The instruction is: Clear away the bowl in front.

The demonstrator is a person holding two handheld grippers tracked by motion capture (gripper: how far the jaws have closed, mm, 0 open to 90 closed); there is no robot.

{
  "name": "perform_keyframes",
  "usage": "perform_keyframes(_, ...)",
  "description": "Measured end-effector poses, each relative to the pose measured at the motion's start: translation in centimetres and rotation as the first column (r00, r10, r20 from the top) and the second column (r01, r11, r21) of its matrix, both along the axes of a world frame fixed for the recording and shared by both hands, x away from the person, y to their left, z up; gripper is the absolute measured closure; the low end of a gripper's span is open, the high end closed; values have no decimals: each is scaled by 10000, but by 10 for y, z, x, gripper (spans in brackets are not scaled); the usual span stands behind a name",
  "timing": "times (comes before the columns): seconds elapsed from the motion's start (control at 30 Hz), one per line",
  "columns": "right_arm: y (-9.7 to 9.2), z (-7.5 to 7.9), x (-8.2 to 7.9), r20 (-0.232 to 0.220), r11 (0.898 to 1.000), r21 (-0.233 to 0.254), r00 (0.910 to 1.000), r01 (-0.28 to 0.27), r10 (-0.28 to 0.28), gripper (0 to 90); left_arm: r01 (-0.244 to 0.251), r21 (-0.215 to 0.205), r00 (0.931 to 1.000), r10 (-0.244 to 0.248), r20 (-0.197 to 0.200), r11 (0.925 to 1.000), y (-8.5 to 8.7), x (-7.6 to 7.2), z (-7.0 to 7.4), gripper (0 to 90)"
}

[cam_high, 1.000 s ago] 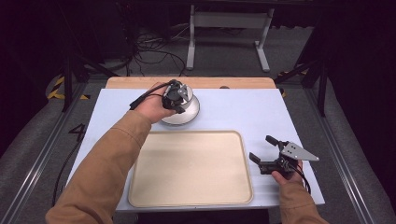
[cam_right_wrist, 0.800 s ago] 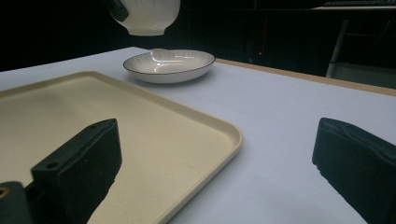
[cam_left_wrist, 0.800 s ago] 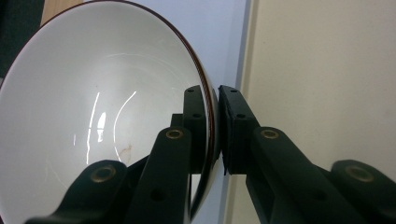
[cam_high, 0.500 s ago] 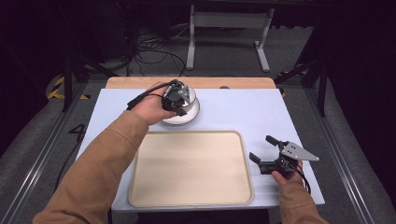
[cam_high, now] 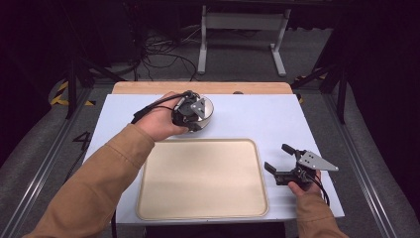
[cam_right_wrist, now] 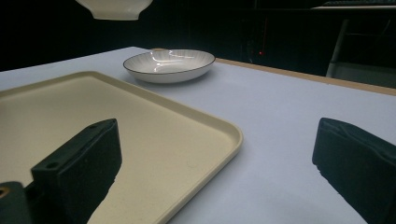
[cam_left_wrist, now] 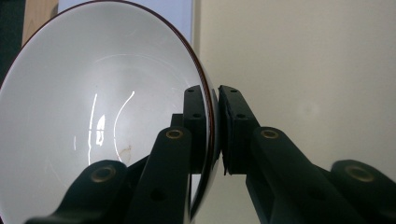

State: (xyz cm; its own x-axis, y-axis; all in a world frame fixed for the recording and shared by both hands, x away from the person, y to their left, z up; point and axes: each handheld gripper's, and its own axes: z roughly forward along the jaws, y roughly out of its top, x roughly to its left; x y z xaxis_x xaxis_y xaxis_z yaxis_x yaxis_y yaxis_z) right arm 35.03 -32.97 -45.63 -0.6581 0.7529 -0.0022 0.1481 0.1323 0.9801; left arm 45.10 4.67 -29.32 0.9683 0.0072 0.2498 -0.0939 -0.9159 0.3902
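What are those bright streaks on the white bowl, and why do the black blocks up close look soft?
In the left gripper view, the streaks are lamp glare on the glossy bowl, whose rim the left gripper pinches. In the right gripper view, the right gripper sits too near the lens, so its jaws blur; the plate beyond shows glints, and the room behind is dark.

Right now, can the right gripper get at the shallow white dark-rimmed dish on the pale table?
Probably yes. The right gripper is open, and bare table lies between it and the shallow white dish, past the beige tray; the white bowl in the left gripper hangs above it.
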Motion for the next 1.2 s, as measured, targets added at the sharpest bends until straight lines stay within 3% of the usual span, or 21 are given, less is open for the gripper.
perform_keyframes(0.13,0,0,0,-1,10000,-13,10000,-11,11,19,373,135,9990,-376,230,9992,-6,-15,3,824)
perform_keyframes(0.53,0,0,0,-1,10000,-22,10000,-42,42,20,908,120,9957,-910,145,9958,-11,-42,11,824)
perform_keyframes(0.57,0,0,0,7,10000,-18,10000,-40,40,20,1033,285,9943,-1039,229,9942,-13,-47,12,824)
perform_keyframes(0.93,0,0,0,-3,10000,-25,10000,-51,51,20,1672,342,9855,-1681,245,9853,-19,-69,14,824)
perform_keyframes(1.0,0,0,0,-16,10000,-36,10000,-66,66,20,1942,508,9804,-1955,231,9797,-21,-76,14,823)
perform_keyframes(1.2,0,0,0,-6,10000,-32,10000,-73,73,20,2127,474,9768,-2136,142,9760,-24,-87,13,822)
